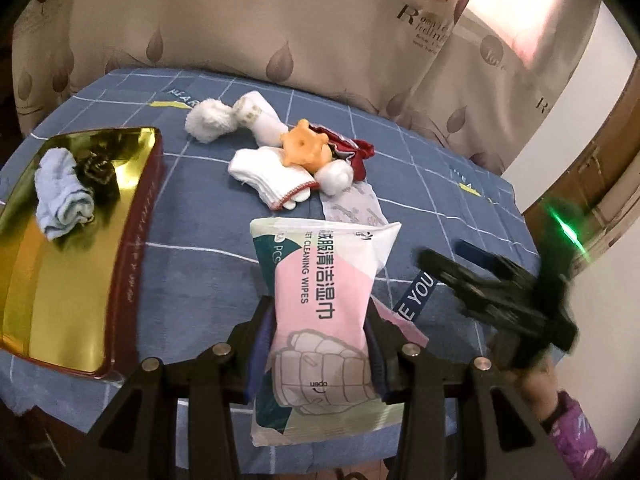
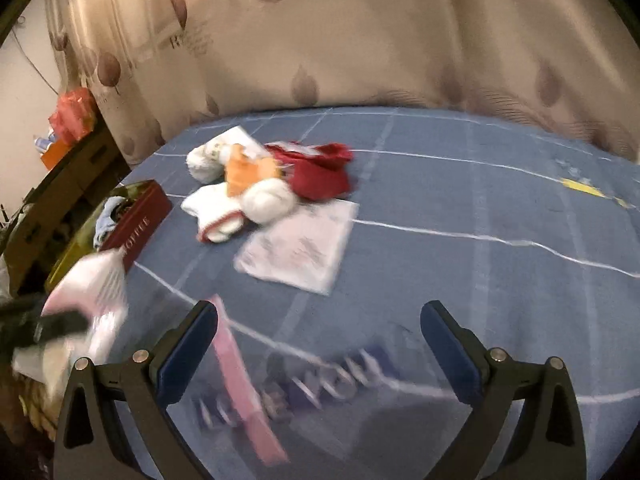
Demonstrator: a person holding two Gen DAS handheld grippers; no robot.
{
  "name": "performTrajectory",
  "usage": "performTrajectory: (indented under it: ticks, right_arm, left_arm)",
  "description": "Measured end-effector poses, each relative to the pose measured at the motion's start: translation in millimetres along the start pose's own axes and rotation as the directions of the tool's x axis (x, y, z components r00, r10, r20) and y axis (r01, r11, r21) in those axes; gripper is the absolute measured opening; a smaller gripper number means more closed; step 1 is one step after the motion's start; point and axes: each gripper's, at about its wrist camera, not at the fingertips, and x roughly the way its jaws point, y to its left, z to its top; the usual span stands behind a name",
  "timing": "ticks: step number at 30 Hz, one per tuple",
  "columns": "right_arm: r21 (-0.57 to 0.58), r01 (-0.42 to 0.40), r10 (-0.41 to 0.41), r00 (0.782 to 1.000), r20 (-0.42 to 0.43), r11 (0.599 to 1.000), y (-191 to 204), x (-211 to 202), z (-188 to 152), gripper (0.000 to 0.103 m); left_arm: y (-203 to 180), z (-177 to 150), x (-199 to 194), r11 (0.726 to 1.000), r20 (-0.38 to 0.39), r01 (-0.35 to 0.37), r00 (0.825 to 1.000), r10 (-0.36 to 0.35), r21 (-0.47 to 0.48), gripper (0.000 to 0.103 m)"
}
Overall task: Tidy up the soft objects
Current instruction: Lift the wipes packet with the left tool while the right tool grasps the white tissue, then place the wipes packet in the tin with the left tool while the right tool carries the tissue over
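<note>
My left gripper (image 1: 318, 312) is shut on a pink and white wet wipes pack (image 1: 320, 264), its pads pressing both sides, held above the blue checked cloth (image 1: 200, 280). To its left stands an open gold tin (image 1: 136, 240) holding a rolled light blue towel (image 1: 60, 196). Farther back lies a pile: white fluffy socks (image 1: 208, 120), white gloves (image 1: 272, 180), an orange toy (image 1: 304, 146), a white ball (image 1: 336, 176) and a red cloth (image 1: 352, 152). My right gripper (image 2: 320, 312) is open over the cloth with nothing between its fingers. The wipes pack (image 2: 88, 300) is a blur at its left.
A flat white packet (image 2: 300, 248) lies in front of the pile. A pink strip (image 2: 240, 380) rests on the cloth by my right gripper's left finger. A leaf-print curtain (image 1: 280, 20) hangs behind the table. Cardboard boxes (image 2: 60, 184) stand at the far left.
</note>
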Motion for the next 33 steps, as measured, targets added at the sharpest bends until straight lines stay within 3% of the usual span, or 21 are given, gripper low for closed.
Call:
performTrajectory:
  ticks: [6, 8, 11, 14, 15, 16, 19, 24, 33]
  right_arm:
    - [0.038, 0.093, -0.09, 0.992, -0.091, 0.995, 19.1, 56.7, 32.8, 0.101]
    - [0.073, 0.088, -0.079, 0.99, -0.117, 0.993, 20.7, 69.5, 38.6, 0.101]
    - [0.049, 0.13, -0.122, 0.983, -0.139, 0.99, 27.8, 83.5, 43.9, 0.1]
    - [0.008, 0.155, -0.152, 0.978, -0.145, 0.988, 33.4, 91.2, 44.7, 0.077]
    - [-0.012, 0.177, -0.177, 0.974, -0.142, 0.984, 34.4, 89.5, 44.8, 0.052]
    - [-0.007, 0.154, -0.153, 0.978, -0.142, 0.988, 32.0, 85.6, 45.4, 0.031]
    - [0.022, 0.112, -0.107, 0.982, -0.157, 0.993, 17.6, 77.4, 47.4, 0.013]
    - [0.088, 0.053, -0.038, 0.986, -0.163, 0.995, -5.2, 49.8, 31.4, 0.012]
    - [0.165, -0.024, 0.031, 0.999, -0.041, 0.986, -9.9, -25.3, -8.0, 0.012]
  left_arm:
    - [8.3, 2.1, -12.3, 1.0, 0.034, 0.006, 0.999, -0.007, 0.018, 0.043]
    - [9.9, 3.1, -13.2, 1.0, 0.036, 0.004, 0.999, -0.005, 0.026, 0.043]
    - [14.4, 3.4, -14.3, 1.0, 0.042, 0.008, 0.999, -0.009, 0.023, 0.043]
    - [19.4, 3.2, -14.2, 1.0, 0.038, 0.014, 0.999, -0.015, 0.013, 0.043]
    - [21.2, 2.9, -14.3, 1.0, 0.038, 0.015, 0.999, -0.016, 0.008, 0.043]
    - [22.1, 2.8, -14.2, 1.0, 0.037, 0.015, 0.999, -0.016, 0.008, 0.043]
    - [23.9, 1.5, -14.3, 1.0, 0.031, 0.013, 0.999, -0.013, 0.003, 0.043]
    - [23.1, -3.0, -19.3, 1.0, 0.031, 0.011, 0.999, -0.011, -0.002, 0.043]
    - [25.5, -14.7, -43.3, 1.0, 0.066, -0.003, 0.998, 0.004, -0.016, 0.043]
